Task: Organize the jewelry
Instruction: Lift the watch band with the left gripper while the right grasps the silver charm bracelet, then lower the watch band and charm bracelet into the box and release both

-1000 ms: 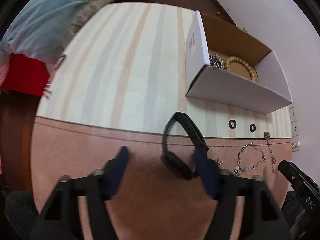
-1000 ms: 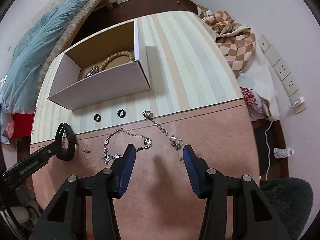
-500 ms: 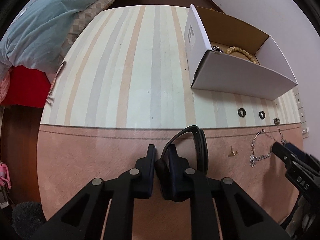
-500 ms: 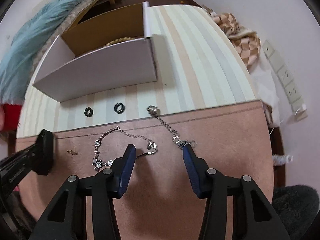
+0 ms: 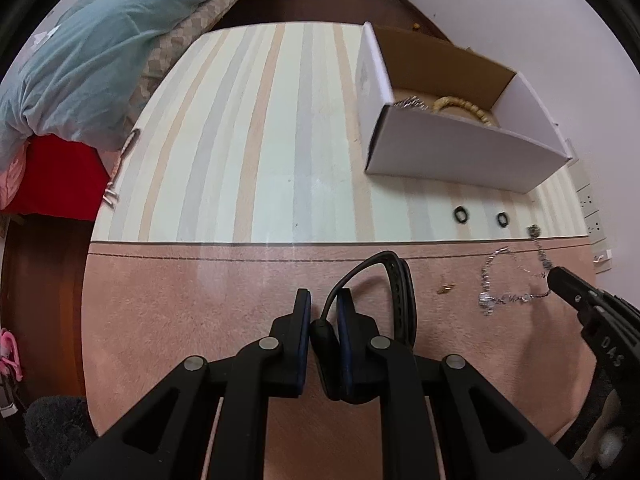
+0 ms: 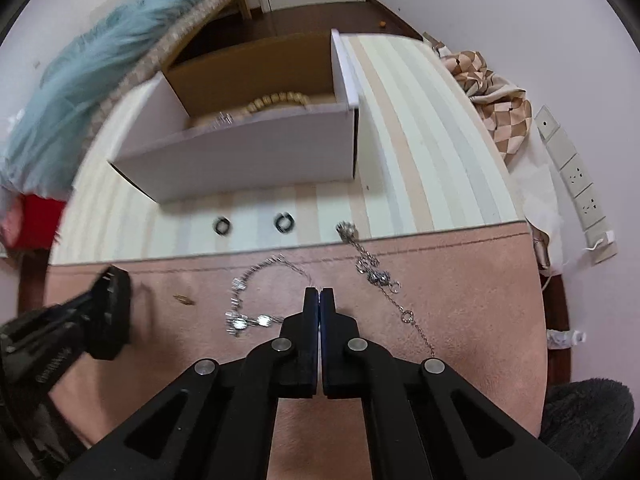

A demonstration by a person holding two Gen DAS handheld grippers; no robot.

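Since a moment ago the right gripper (image 6: 320, 297) has clenched on the silver bracelet (image 6: 256, 300); the left gripper (image 5: 323, 309) still grasps the black watch (image 5: 394, 280).

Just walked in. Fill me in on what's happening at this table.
A person is tidying jewelry with handheld tongs in each hand. The left tongs are shut on a black wristband over the pink mat. The right tongs are shut at a silver bracelet on the mat; whether they grip its chain is hard to tell. A silver chain, two black rings and a small gold piece lie loose. The white box already holds a bead bracelet.
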